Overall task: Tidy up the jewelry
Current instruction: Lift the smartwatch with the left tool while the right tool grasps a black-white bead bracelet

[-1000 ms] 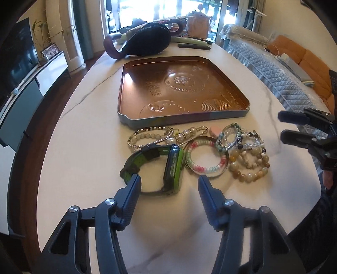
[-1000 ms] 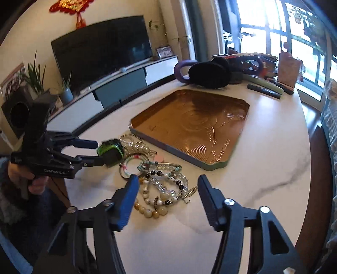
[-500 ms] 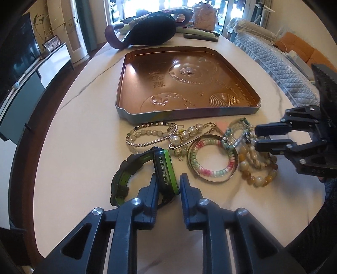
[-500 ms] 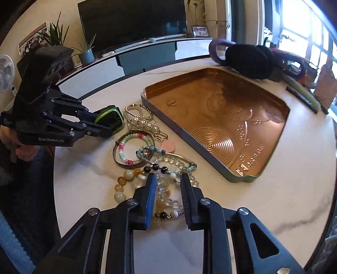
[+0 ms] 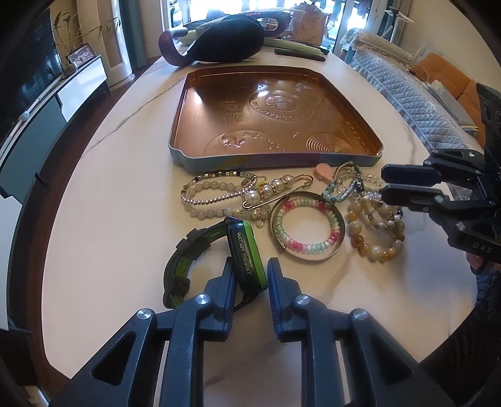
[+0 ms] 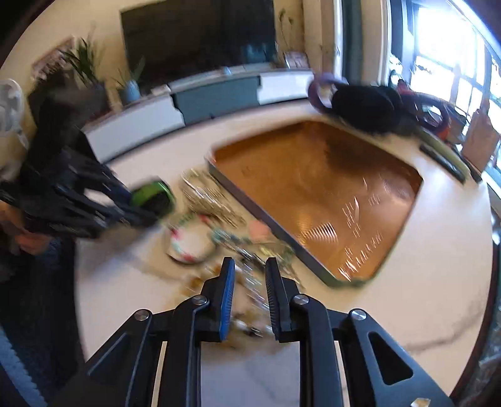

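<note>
Worktop (image 5: 103, 200) bare left of jewelry; tray (image 5: 250, 161) rim just behind the pile. Left gripper (image 5: 250, 275) fingers clamp green watch (image 5: 245, 250). Right gripper (image 6: 249, 275) fingers just closed on clear bead bracelet (image 6: 250, 281), pic blurred.

Daylight enters from the far windows (image 5: 200, 9), blown out to white. The tray (image 5: 272, 103) carries warm glare; the tabletop (image 5: 119, 194) reads bright, with soft shadows. Left-wrist view sharp; right-wrist view smeared by motion blur, streaking highlights on its tray (image 6: 316, 200). Both fisheye frames curve straight lines and darken at the corners.
</note>
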The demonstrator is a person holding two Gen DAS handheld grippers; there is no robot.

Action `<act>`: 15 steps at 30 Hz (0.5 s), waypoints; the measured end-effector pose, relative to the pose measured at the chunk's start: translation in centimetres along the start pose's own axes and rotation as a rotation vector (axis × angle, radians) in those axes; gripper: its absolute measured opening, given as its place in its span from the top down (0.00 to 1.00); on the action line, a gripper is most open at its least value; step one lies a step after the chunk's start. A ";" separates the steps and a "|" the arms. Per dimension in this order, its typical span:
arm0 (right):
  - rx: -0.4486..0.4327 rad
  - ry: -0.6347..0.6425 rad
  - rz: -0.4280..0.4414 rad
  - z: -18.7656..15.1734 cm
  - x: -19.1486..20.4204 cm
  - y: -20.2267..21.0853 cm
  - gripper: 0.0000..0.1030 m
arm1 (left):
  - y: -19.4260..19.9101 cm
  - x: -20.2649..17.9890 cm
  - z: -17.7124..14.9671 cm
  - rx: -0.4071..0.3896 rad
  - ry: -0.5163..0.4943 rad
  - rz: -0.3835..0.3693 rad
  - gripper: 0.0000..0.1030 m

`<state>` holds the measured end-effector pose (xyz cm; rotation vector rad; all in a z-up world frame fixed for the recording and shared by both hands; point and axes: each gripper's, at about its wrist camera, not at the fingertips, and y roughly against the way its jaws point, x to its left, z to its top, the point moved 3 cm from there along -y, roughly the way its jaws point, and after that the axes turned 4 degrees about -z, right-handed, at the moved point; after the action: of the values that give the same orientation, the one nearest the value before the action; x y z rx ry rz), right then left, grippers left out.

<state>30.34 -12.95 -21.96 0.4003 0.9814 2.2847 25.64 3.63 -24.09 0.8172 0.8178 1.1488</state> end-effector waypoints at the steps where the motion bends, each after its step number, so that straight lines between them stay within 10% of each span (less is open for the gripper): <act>1: 0.014 0.007 0.008 -0.1 0.3 -0.2 0.82 | 0.1 0.0 0.0 -0.003 -0.003 0.003 0.80; 6: 0.119 0.055 0.006 -1.4 1.3 -2.5 0.83 | 0.2 -0.3 -0.2 -0.011 -0.021 0.015 0.80; 15: 0.029 0.066 -0.051 -0.8 1.9 -0.5 0.93 | 0.6 -0.4 -0.3 -0.040 -0.009 -0.027 0.82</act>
<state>28.70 -11.93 -22.81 0.3101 1.0471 2.2528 25.04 3.45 -23.61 0.7752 0.7938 1.1331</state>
